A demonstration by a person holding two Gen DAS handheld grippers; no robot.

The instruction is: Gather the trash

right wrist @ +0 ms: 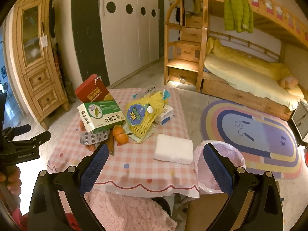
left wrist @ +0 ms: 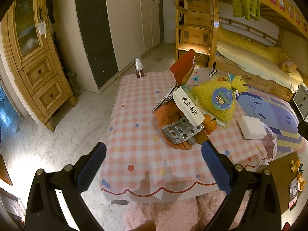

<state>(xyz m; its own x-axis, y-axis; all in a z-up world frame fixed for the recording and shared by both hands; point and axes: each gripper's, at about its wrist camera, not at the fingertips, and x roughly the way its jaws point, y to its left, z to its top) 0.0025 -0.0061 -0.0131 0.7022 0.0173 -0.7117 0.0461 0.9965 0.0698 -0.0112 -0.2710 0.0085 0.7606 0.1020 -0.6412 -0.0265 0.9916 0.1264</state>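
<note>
Both grippers, left (left wrist: 154, 165) and right (right wrist: 156, 165), hung wide open and empty above the near edge of the checked table (right wrist: 138, 165), where a medicine box (right wrist: 100, 115), blister pack (right wrist: 94, 137) and foam block (right wrist: 173, 151) lay, the pink-lined bin (right wrist: 231, 152) just beside its right edge.

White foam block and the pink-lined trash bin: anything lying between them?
Nothing; the right wrist view shows only bare checkered tablecloth between foam block and bin.

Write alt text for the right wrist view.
Open right tongs hover over a checkered table strewn with trash: a foam block, yellow mesh bag, green medicine box and blister pack. A pink-lined bin stands beside it.
</note>
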